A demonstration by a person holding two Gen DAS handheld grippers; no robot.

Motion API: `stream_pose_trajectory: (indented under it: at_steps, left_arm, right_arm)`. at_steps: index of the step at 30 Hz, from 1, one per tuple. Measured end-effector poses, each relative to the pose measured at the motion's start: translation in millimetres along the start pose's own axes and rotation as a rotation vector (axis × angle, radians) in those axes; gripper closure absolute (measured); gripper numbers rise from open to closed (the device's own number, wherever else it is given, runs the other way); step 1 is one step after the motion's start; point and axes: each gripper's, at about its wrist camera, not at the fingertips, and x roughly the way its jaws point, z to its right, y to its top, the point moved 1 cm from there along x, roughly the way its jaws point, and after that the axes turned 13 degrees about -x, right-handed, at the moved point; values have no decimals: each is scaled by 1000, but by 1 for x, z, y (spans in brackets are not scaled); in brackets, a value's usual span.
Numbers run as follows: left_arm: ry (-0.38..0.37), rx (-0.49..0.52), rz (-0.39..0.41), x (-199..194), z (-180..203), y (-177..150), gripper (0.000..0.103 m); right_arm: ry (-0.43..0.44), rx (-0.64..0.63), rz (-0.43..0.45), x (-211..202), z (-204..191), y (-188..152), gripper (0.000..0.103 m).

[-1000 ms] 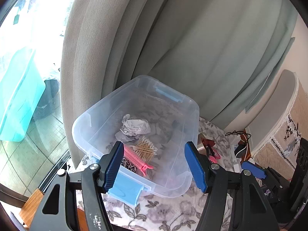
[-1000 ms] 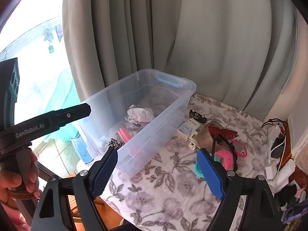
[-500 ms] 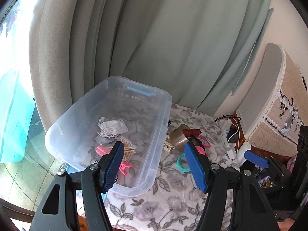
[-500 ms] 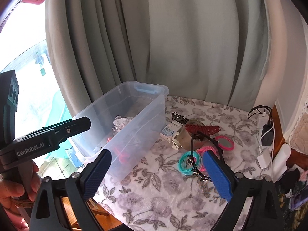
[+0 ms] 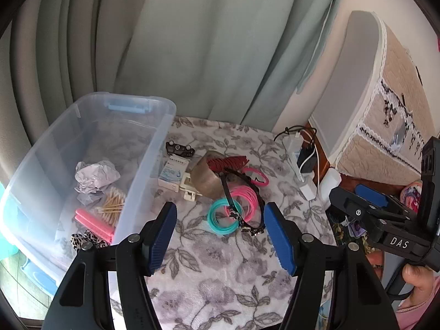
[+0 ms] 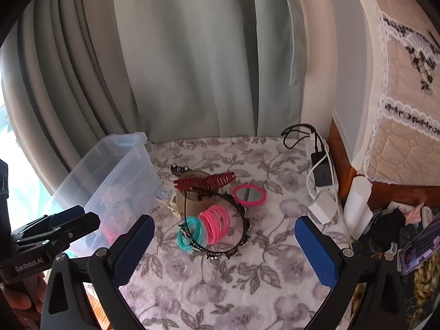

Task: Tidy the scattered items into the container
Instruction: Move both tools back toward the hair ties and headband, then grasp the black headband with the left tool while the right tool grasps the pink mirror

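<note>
Looking along the left tool (image 5: 220, 236), its jaws stand wide apart and empty above the bench (image 5: 220, 275), with the clear bin (image 5: 154, 165) at the left edge already holding crumpled paper (image 5: 96, 176), cotton swabs (image 5: 112, 206) and a pink clip (image 5: 93, 224). The loose pile lies near the bench's middle, just beside the bin: a teal coil (image 5: 221, 217) touching a pink coil (image 5: 244, 200), a black headband (image 5: 239, 195) draped over both, a tape roll (image 5: 207, 178) with a red comb clip (image 5: 228, 162) on top, and a small box (image 5: 173, 172) against the bin wall. I judge the coils light, springy and rather slippery, best pinched across the bunched loops; the headband looks stiff but thin, and likely to drag the coils along if lifted first. From the right tool (image 6: 225, 247), likewise spread and empty, the headband (image 6: 242, 220) arches with its open ends toward the near edge and its long axis running from near edge to far edge. The red clip (image 6: 205, 181) lies lengthwise left to right, and a pink mirror (image 6: 249, 194) lies flat just right of it, probably fragile and best taken by its rim. The bin (image 6: 115, 170) sits at the far left corner.
</note>
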Motion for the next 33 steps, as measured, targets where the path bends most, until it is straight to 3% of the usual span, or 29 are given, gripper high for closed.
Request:
stream_pose_trajectory:
  at_steps: [5, 15, 28, 33]
  left_arm:
    - [5, 21, -53, 25, 12, -13, 36]
    - [41, 5, -111, 70, 18, -21, 36]
    - [77, -95, -155, 120, 7, -12, 37]
    - [64, -115, -175, 138, 8, -6, 45]
  right_arm:
    - [17, -6, -71, 21, 4, -14, 0]
    - [32, -2, -119, 51, 19, -23, 0]
    - [8, 40, -168, 98, 45, -22, 0]
    - [24, 64, -189, 124, 51, -18, 0]
